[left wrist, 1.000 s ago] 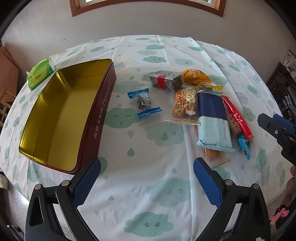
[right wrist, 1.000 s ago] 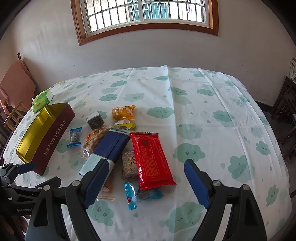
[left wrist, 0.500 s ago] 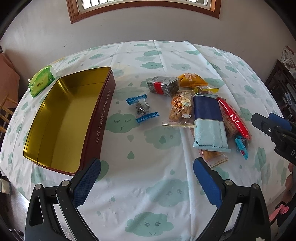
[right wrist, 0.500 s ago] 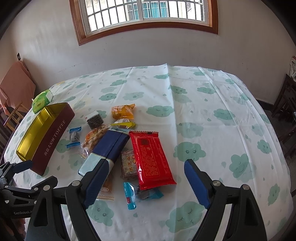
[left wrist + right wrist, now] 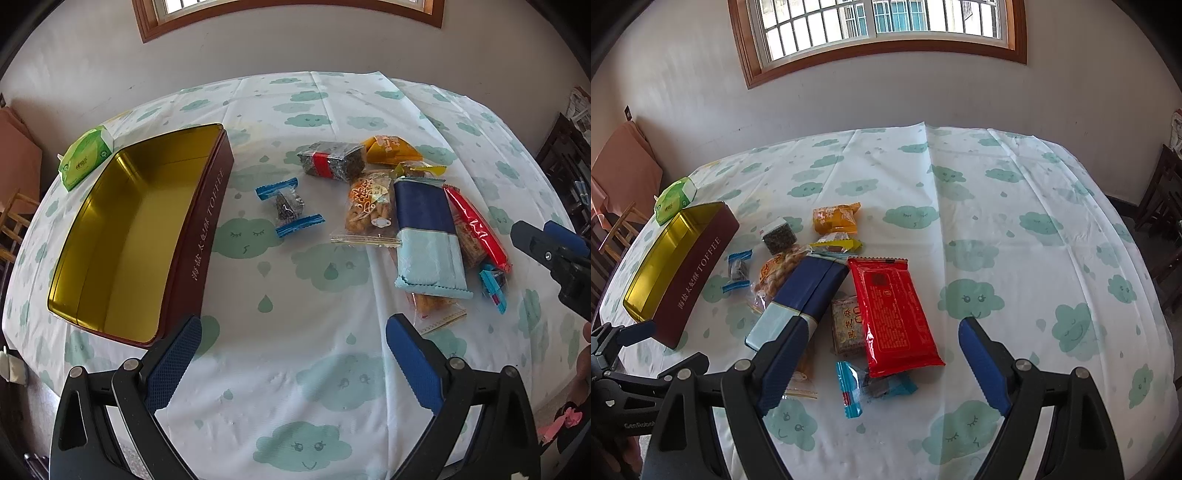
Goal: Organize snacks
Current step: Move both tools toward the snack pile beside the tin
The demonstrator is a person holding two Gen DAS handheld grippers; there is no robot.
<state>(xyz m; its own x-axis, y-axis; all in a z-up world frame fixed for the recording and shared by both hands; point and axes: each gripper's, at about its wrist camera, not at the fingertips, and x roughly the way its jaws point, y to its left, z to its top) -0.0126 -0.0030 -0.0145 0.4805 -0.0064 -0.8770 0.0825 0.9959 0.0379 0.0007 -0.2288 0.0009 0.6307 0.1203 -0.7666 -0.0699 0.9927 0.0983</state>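
Observation:
An empty toffee tin (image 5: 133, 229) (image 5: 683, 266), gold inside and maroon outside, lies open on the left of the table. Snacks are heaped to its right: a blue-ended candy (image 5: 290, 210) (image 5: 738, 267), a dark block with a red band (image 5: 332, 162), an orange packet (image 5: 389, 147) (image 5: 834, 218), a bag of fried twists (image 5: 369, 208), a navy and light-blue pack (image 5: 428, 236) (image 5: 807, 295), a red pack (image 5: 894, 317) (image 5: 476, 227) and a small blue candy (image 5: 864, 386). My left gripper (image 5: 293, 363) hangs open over bare cloth. My right gripper (image 5: 882, 363) is open above the small blue candy.
A green tissue pack (image 5: 86, 157) (image 5: 674, 199) lies behind the tin near the table's far left edge. The cloud-print cloth (image 5: 1015, 240) is bare on the right half. Wooden chairs (image 5: 1167, 206) stand at both sides, and a wall with a window is behind.
The left wrist view has drawn back and tilted up, so the tin and snacks sit lower and smaller. The right gripper has barely shifted. Both stay open.

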